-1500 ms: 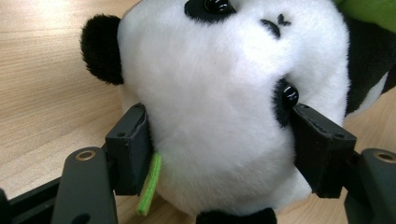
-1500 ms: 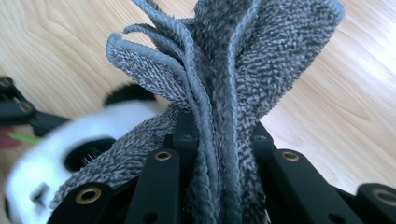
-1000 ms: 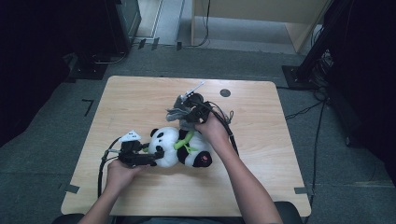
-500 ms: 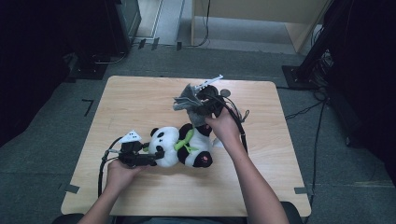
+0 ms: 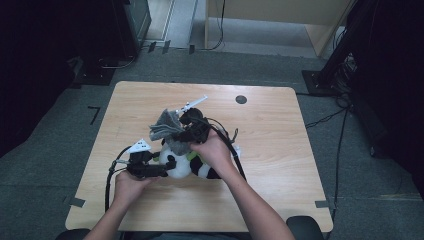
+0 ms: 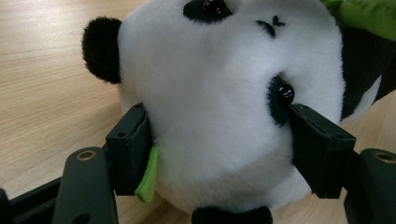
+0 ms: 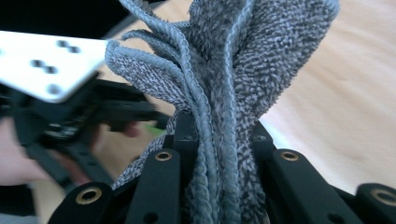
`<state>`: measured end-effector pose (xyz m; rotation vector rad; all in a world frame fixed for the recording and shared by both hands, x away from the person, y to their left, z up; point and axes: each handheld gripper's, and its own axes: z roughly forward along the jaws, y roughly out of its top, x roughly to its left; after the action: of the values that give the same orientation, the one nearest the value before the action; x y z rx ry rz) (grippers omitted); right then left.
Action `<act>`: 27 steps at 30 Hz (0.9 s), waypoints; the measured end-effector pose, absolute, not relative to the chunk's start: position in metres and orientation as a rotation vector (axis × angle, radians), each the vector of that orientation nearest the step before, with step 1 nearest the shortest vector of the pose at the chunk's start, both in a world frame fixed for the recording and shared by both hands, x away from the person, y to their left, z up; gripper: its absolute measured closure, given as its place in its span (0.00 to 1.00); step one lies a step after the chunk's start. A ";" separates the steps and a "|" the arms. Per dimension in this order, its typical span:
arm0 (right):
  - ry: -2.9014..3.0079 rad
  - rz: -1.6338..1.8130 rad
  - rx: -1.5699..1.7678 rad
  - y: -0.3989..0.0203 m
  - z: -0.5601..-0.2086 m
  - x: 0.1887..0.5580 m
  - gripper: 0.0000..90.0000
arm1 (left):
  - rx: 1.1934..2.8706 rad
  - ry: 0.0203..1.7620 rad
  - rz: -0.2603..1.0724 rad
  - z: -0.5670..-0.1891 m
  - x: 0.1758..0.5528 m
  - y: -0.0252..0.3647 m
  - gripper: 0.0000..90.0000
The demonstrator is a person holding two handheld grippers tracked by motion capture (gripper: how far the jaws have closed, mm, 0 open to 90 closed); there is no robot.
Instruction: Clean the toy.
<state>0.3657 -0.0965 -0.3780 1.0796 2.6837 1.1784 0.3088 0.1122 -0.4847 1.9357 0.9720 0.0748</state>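
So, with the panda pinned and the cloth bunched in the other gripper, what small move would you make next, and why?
Probably lower the right gripper so the grey cloth meets the panda. The cloth is clamped above the toy, and the left gripper grips its head steady on the table.

We are in what looks like a lab or recording studio rather than a home. We see a plain light-wood worktop (image 5: 280, 150) with a round cable hole (image 5: 241, 99), standing on grey carpet tiles (image 5: 60, 150) marked with bits of black tape (image 5: 94, 114). Around it we make out dark equipment racks (image 5: 130, 25), black stand bases (image 5: 320, 80) and loose cables (image 5: 330, 117) trailing over the floor. A pale wooden cabinet (image 5: 280, 20) stands at the far side. The surroundings are dim, with light falling on the worktop.
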 end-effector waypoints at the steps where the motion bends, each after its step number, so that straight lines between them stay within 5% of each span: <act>1: 2.701 1.197 1.071 -0.093 -0.379 0.363 0.82 | 1.933 0.975 0.076 -0.485 0.309 0.112 0.33; 7: 2.761 1.121 1.057 -0.080 -0.397 0.358 0.81 | 1.936 0.986 0.074 -0.485 0.309 0.113 0.33; 27: 2.648 1.001 1.138 -0.147 -0.406 0.375 0.82 | 1.906 1.009 0.054 -0.488 0.312 0.113 0.35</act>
<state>0.3746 -0.1469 -0.4059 1.1377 2.6483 1.0006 0.3122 0.1134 -0.4876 1.9057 1.0088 0.0540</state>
